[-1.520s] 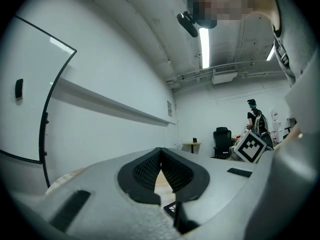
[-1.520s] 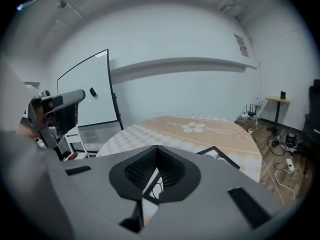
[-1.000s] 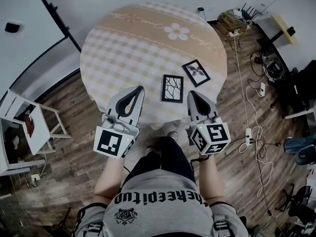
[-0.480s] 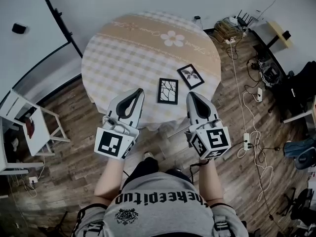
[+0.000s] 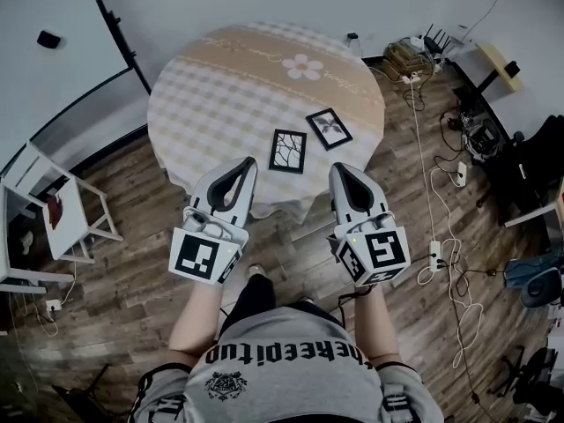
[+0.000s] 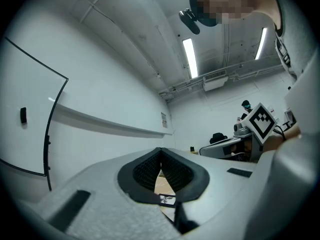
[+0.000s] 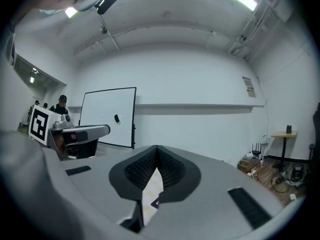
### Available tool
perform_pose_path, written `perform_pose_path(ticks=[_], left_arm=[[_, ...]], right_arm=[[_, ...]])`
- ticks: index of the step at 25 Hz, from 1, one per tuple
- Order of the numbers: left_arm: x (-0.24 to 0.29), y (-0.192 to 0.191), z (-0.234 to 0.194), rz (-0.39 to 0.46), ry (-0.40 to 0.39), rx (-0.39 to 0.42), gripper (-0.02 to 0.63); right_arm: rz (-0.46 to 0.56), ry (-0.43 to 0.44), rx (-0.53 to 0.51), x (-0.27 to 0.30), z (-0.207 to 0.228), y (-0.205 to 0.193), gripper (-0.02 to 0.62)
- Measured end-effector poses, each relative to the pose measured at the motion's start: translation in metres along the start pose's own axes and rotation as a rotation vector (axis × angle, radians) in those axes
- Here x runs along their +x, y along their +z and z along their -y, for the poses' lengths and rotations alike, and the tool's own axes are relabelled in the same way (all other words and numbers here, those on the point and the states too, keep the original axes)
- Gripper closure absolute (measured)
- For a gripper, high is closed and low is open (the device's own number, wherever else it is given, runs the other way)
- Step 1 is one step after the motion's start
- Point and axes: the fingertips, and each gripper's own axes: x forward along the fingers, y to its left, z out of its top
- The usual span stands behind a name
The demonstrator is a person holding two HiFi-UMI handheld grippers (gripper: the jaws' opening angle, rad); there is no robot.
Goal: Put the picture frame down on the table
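Observation:
Two black picture frames lie flat on the round checked table (image 5: 229, 86): one with a branch drawing (image 5: 287, 151) near the front edge, and a second one (image 5: 329, 129) to its right, turned at an angle. My left gripper (image 5: 248, 161) and right gripper (image 5: 338, 167) hover side by side in front of the table's near edge, both shut and holding nothing. In the left gripper view the jaws meet at the left gripper (image 6: 161, 149), with a frame (image 6: 167, 199) showing through the gap below. In the right gripper view the right gripper (image 7: 156, 148) is also closed, with tablecloth (image 7: 151, 189) showing beneath.
A white chair (image 5: 53, 214) stands on the wooden floor at the left. Cables and a power strip (image 5: 434, 256) run along the floor at the right, with a desk (image 5: 493, 60) and clutter beyond. A whiteboard (image 5: 53, 69) leans behind the table's left side.
The table and frames have slid up and away in the head view as the person stepped back. Both grippers stay shut and level, now just off the table's edge.

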Motion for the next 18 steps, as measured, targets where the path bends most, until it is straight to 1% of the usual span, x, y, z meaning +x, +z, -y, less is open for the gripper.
perform_pose_path(ticks=[4,12,18], left_arm=[[-0.013,0.007,0.027,0.015,0.032,0.029,0.591],[-0.034,0.021,0.065,0.019,0.099,0.045,0.591],[-0.048,0.02,0.095,0.009,0.129,0.043,0.591]], right_arm=[[0.012,0.027,-0.011,-0.028,0.002,0.001,0.591],[0.028,0.074,-0.016,-0.072,0.007,0.004,0.591],[0.027,0.092,-0.019,-0.102,0.012,0.0,0.591]])
